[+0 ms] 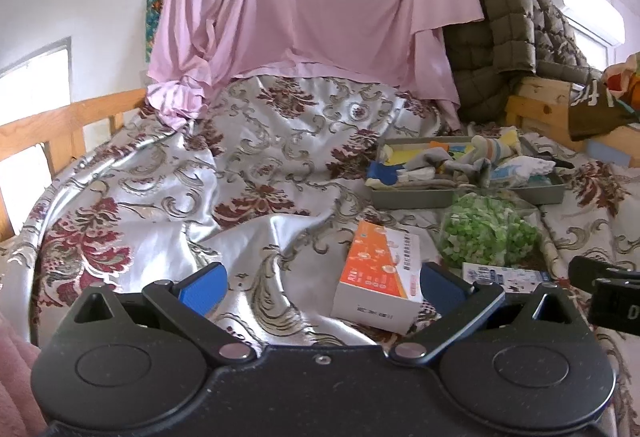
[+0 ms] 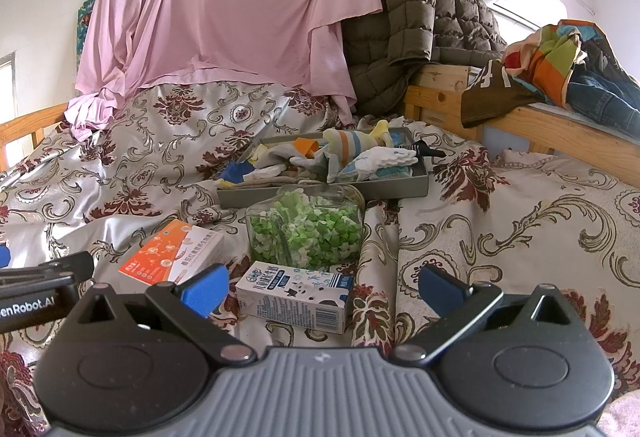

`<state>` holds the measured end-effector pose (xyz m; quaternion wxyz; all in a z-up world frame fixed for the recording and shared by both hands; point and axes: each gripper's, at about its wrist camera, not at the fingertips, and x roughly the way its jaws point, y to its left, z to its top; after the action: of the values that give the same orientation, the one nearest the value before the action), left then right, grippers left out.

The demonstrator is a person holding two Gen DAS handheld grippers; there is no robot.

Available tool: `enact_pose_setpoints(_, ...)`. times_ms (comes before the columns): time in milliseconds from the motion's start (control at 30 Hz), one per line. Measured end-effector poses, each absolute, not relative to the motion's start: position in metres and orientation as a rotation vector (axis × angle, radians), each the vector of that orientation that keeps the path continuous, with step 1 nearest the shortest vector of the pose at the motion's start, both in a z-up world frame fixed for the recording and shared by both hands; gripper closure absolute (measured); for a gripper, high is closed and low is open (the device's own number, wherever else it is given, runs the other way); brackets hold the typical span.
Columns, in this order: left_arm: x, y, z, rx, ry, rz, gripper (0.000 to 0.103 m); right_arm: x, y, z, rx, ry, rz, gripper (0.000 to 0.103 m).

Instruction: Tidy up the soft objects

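Note:
A grey tray [image 1: 420, 197] [image 2: 394, 189] holding several socks and small soft toys [image 2: 352, 147] sits on the floral bedspread, ahead and to the right in the left wrist view. My left gripper [image 1: 320, 287] hovers open over the bedspread, an orange-and-white box [image 1: 380, 269] [image 2: 172, 251] lying by its right finger. My right gripper [image 2: 322, 289] is open too, with a small white-and-blue carton [image 2: 294, 295] [image 1: 504, 275] lying between its blue pads. A clear jar of green bits [image 2: 306, 231] [image 1: 488, 229] stands between the carton and the tray.
A pink sheet [image 2: 224, 9] drapes over the bed's far end beside an olive quilted jacket [image 2: 416, 21]. Clothes [image 2: 560, 65] hang over the wooden rail [image 2: 560, 139] at right. Another wooden rail [image 1: 60, 125] runs along the left. The left gripper's body [image 2: 36, 289] shows at the right view's left edge.

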<state>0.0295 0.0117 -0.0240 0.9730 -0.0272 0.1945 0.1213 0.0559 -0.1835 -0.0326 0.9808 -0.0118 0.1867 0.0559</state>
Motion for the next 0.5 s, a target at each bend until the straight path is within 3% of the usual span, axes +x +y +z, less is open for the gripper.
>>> enact_pose_setpoints(500, 0.032, 0.027, -0.021, -0.154, 0.429, 0.254, 0.001, 0.056, -0.183, -0.031, -0.024, 0.376, 0.112, 0.0)
